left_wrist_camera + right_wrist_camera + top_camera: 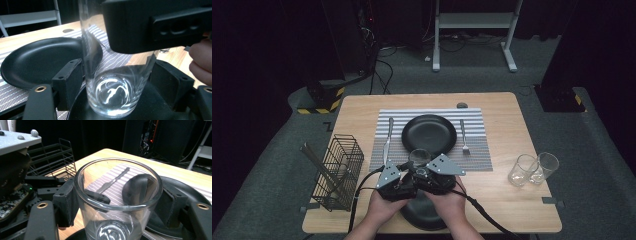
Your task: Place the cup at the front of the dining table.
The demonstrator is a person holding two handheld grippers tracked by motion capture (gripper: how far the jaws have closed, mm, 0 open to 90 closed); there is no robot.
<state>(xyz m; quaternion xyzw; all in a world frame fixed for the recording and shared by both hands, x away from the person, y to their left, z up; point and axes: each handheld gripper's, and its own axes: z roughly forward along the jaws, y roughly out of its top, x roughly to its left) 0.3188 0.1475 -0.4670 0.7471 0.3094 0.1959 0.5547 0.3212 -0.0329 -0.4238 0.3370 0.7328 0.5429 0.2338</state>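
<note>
A light wooden bench (507, 145) stands on grey carpet in a dark room, with black curtains around it, a white metal frame (472, 30) at the far side and cables trailing across the floor. A yellow-and-black striped block (319, 102) sits on the floor off the bench's far left corner.

A grey striped placemat (432, 150) lies across the middle of the bench. On it rests a black plate (429, 133), empty, with a knife (388, 140) just to its left and a fork (464, 136) just to its right, both lying on the mat. A small dark disc (461, 105) sits beyond the mat near the far edge.

At the left side stands a black wire basket (337, 172) with a long utensil leaning out of it; what else it holds I cannot tell. At the right side two clear, empty tumblers (532, 169) stand touching each other.

Near the front edge lies a second black plate (424, 215), largely covered by the person's hands. A clear drinking glass (419, 158) stands upright on it, empty, its base showing pale streaks in the left gripper view.

The left gripper (116, 75) has its jaws set on either side of the glass low down, closed against its walls. The right gripper (117, 200) grips the same glass nearer the rim, its jaws pressed to both sides. In the high view the two grippers meet at the glass, just in front of the mat's near edge.
</note>
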